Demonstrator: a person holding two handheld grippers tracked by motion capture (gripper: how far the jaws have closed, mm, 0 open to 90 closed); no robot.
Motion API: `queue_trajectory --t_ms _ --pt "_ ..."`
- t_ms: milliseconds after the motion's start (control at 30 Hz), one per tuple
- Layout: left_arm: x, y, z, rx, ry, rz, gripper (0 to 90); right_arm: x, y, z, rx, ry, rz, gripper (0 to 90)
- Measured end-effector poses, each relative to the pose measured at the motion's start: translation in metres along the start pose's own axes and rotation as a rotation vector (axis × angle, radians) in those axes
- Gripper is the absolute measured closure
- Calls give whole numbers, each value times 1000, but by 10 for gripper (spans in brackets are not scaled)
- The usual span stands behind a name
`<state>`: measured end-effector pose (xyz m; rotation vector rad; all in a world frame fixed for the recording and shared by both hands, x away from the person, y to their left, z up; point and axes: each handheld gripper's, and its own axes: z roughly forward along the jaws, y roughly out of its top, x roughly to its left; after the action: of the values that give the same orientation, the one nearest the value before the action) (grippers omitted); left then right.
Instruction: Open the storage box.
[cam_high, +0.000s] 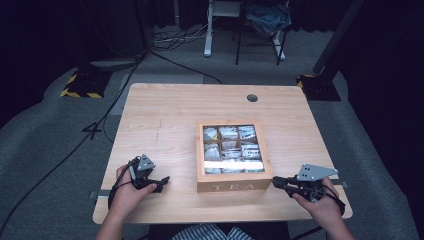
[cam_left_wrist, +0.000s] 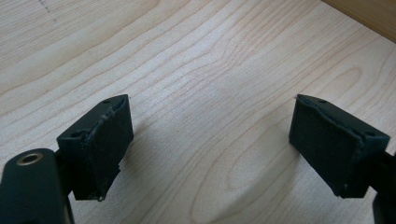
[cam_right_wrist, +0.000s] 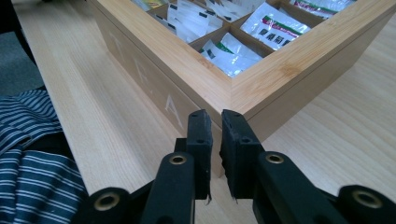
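Observation:
A wooden tea box (cam_high: 234, 186) marked TEA stands at the middle of the table, with packets of tea (cam_high: 230, 147) showing in its compartments. My right gripper (cam_high: 275, 182) lies low at the box's near right corner. In the right gripper view its jaws (cam_right_wrist: 216, 119) stand almost together with only a thin slit and nothing in it, just short of that corner of the box (cam_right_wrist: 187, 60). My left gripper (cam_high: 162, 182) rests left of the box. It (cam_left_wrist: 210, 121) is open wide over bare wood, holding nothing.
The light wooden table (cam_high: 165, 115) has a round cable hole (cam_high: 252, 98) at the far right. Its near edge runs just behind my hands. Striped clothing (cam_right_wrist: 28, 154) shows past that edge. Cables and stand feet (cam_high: 82, 85) lie on the floor beyond.

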<state>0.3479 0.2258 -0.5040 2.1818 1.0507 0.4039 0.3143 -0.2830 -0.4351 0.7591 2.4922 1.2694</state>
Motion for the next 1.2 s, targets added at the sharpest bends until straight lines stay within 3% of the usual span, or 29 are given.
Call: queue_trajectory --t_ms 133,300,400,700,1100,1200 --pt "0 0 0 -1 2 2 142 -1 -1 0 8 13 19 805" --pt "0 0 0 -1 1 1 142 0 0 -4 13 -35 8 768" --pt "0 0 0 0 -2 -1 142 -2 -2 -3 23 -52 26 741" --pt "0 0 1 -2 -6 -4 141 1 -3 11 67 -79 -10 803" --pt "0 1 1 0 -4 -2 141 2 2 5 30 -87 24 856" --pt "-1 1 2 -1 -10 -9 141 0 7 0 -28 -80 58 868"
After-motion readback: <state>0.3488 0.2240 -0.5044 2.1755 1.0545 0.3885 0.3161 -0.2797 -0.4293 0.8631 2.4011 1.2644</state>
